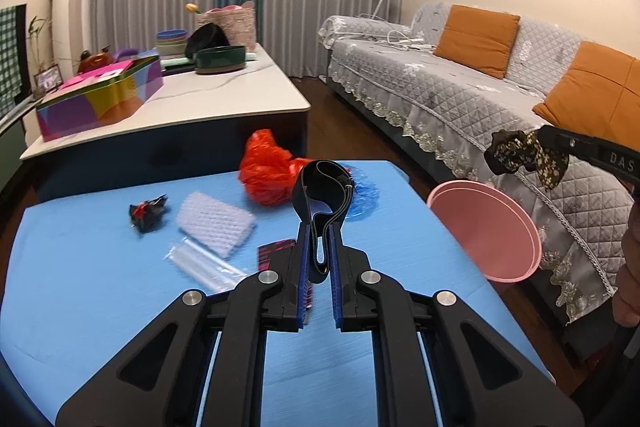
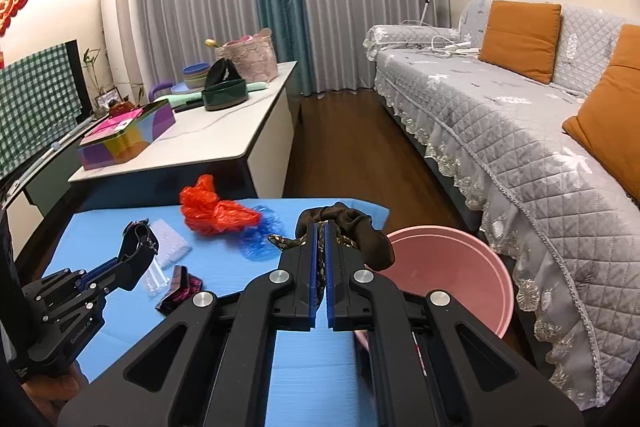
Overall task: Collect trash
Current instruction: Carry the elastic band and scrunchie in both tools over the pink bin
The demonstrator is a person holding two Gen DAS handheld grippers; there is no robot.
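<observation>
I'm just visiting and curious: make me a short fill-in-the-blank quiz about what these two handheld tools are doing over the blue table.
1. The left tool is shut on a black ____.
2. The right tool grips a dark floral cloth beside a basin coloured ____.
3. On the blue table, the crumpled plastic bag is coloured ____.
4. The sofa carries cushions coloured ____.

Missing words: strap; pink; red; orange
</observation>
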